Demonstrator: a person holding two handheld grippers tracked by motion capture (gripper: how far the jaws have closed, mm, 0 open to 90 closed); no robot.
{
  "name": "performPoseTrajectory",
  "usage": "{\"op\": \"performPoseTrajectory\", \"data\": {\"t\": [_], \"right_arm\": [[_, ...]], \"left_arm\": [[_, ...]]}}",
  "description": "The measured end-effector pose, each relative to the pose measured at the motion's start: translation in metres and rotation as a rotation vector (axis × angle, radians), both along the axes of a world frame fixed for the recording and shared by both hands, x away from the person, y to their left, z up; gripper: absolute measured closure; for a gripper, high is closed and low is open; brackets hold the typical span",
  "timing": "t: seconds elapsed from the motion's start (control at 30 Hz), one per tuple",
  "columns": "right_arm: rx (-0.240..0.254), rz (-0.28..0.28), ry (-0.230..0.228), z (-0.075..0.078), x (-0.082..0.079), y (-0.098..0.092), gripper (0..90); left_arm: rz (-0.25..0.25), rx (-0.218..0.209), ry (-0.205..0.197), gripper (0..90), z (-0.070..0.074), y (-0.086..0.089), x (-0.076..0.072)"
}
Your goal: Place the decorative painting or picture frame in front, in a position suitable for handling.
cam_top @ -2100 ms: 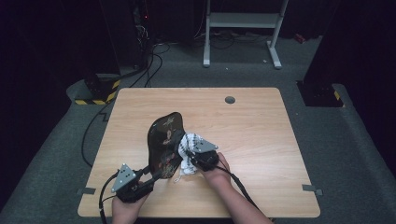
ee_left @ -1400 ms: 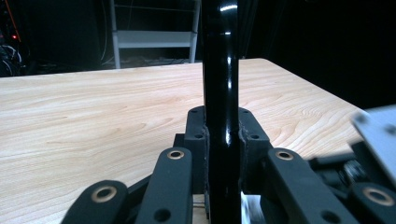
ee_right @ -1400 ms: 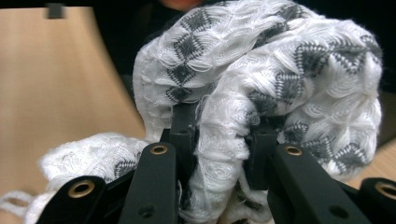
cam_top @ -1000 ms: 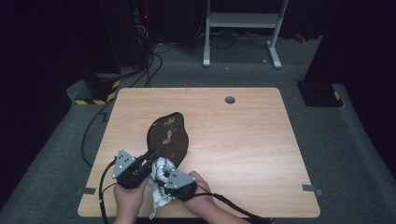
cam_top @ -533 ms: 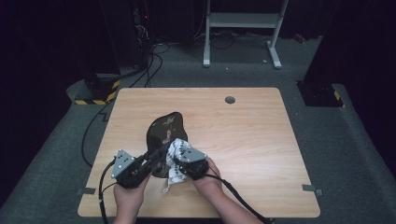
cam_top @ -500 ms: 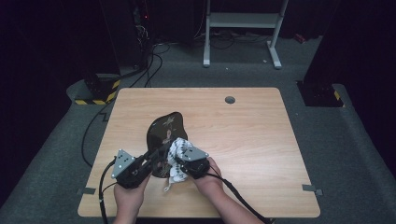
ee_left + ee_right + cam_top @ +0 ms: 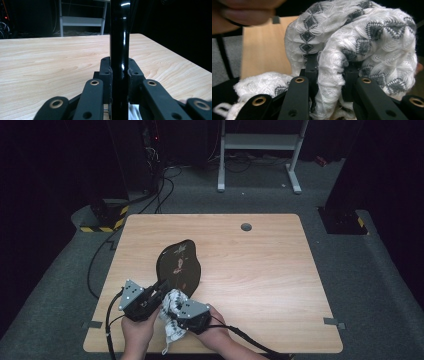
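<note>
Clamping the glossy black plate (image 7: 119, 50) on edge, the left gripper (image 7: 141, 299) props it above the table (image 7: 260, 280); the right gripper (image 7: 186, 312) pinches a white patterned cloth (image 7: 352, 50) beside it. Hard wiping could twist the plate free.

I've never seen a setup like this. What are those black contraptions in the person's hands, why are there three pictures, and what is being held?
There is no robot here: a person at a wooden table holds a hand-operated clamp, called a gripper, in each hand. The high view is taken from a camera above, looking down on the table. The other two pictures come from small cameras riding on the grippers, looking along their black jaws.

The left gripper is clamped on the edge of a glossy black plate, oval and dark, which stands upright in the left gripper view. The right gripper is clamped on a white cloth with a grey diamond pattern, bunched up in the right gripper view. The cloth sits right beside the plate's near end.
</note>
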State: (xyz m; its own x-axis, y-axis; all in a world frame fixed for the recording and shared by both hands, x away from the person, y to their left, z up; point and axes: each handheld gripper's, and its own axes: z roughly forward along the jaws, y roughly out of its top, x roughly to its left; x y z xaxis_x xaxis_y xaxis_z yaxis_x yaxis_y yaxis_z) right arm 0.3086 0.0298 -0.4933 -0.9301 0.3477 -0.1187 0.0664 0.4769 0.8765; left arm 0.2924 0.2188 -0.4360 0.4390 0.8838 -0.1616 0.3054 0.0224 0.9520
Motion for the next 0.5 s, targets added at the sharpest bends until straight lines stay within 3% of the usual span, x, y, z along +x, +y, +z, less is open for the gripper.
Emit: {"op": "performPoseTrajectory", "data": {"t": [0.23,0.5], "right_arm": [[0.007,-0.015,-0.007,0.001,0.007,-0.002,73.9],[-0.024,-0.145,0.023,-0.003,0.038,-0.02,73.7]], "left_arm": [[-0.014,-0.01,0.007,78.4,0.0,0.002,0.001],[-0.021,-0.019,0.012,78.3,0.0,0.001,0.0]]}}
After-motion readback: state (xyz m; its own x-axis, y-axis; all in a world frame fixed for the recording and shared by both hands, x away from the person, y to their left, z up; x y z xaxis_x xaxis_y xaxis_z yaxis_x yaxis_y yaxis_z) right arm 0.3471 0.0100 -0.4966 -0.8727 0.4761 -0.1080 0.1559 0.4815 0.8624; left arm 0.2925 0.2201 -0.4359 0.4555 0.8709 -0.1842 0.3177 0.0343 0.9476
